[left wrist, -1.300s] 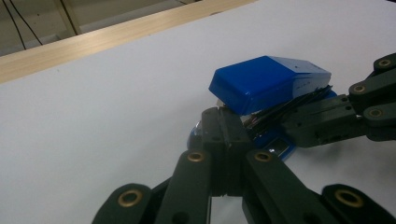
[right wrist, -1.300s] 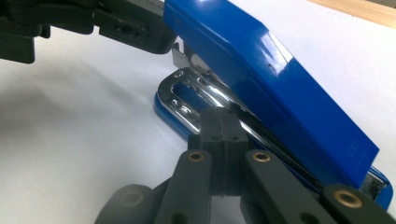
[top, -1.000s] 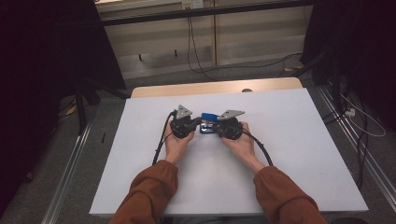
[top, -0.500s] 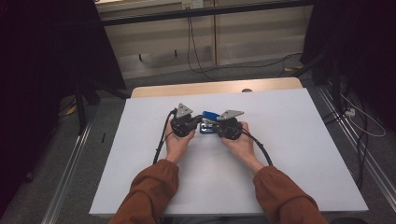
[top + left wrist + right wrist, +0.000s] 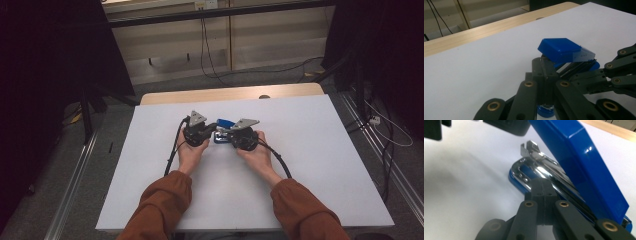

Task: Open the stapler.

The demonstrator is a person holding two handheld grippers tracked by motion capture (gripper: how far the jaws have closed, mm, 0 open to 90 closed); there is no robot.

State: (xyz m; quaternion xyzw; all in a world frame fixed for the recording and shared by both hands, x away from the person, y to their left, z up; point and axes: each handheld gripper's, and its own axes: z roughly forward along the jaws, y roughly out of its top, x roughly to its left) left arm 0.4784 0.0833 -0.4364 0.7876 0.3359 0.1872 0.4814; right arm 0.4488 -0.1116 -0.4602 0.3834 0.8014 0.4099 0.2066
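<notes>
With the blue stapler [image 5: 564, 51] lying opened on the bench [image 5: 310, 150] between them, each closed hand-held gripper, left [image 5: 543, 75] and right [image 5: 543, 192], should keep its pinch firm so the lid hinges without slipping.

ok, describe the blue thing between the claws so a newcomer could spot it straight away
On the white table, look just ahead of the person's two hands. A blue stapler sits between the left claw and the right claw. It is the one bright blue item there, its top cover tilted up over a shiny metal staple channel.
</notes>
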